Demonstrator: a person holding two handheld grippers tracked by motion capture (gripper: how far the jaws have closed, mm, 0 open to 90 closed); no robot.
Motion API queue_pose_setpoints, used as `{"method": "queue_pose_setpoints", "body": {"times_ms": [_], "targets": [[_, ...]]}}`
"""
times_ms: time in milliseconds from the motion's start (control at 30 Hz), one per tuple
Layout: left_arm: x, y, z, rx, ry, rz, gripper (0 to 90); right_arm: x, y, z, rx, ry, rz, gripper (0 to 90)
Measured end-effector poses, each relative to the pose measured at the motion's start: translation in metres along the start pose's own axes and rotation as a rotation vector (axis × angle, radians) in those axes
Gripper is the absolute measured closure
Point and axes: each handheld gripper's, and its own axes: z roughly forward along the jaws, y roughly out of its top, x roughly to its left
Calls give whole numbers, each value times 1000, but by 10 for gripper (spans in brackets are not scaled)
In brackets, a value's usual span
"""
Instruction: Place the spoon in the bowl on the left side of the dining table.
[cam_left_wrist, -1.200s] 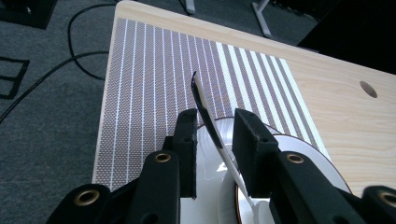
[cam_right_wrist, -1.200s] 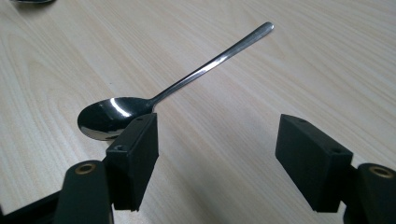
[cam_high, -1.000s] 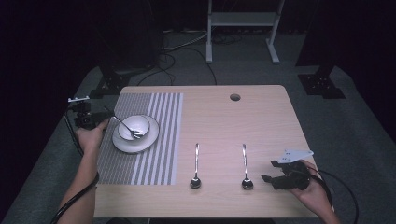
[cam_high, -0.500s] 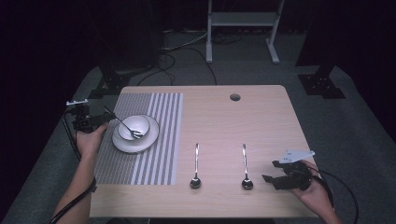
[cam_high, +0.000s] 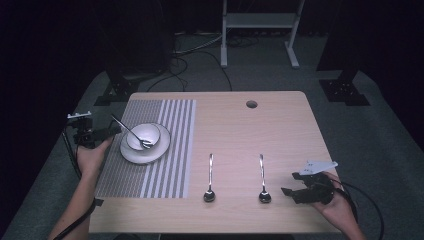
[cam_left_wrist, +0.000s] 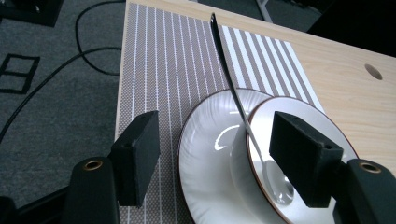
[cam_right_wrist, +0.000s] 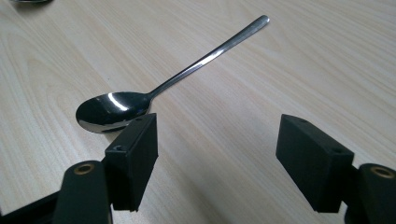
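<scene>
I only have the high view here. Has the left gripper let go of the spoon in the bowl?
Observer: Yes. In the left gripper view the left gripper has just been opening; its pads stand clear of the spoon.
Operator: Where's the spoon resting?
Observer: Its head lies in the bowl, handle leaning on the rim.
Operator: And the right gripper?
Observer: Right gripper is open; the nearest table spoon lies just beyond its left pad.

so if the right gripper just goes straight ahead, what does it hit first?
Probably the nearer spoon: its bowl lies just ahead of the open right gripper, slightly off to one jaw's side, on the table.
</scene>
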Motion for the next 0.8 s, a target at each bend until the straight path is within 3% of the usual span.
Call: {"method": "queue_pose_setpoints", "body": {"times_ms": [333,467,800], "targets": [[-3,-18,-6,11,-45,30,285,1,0,-1,1,-7,-1,282],[-14,-27,-10,9,-75,78,284,1,0,-1,-1,-8,4,282],[-36,-38,-19,8,-104,160,264,1,-1,0,6,-10,7,282]]}}
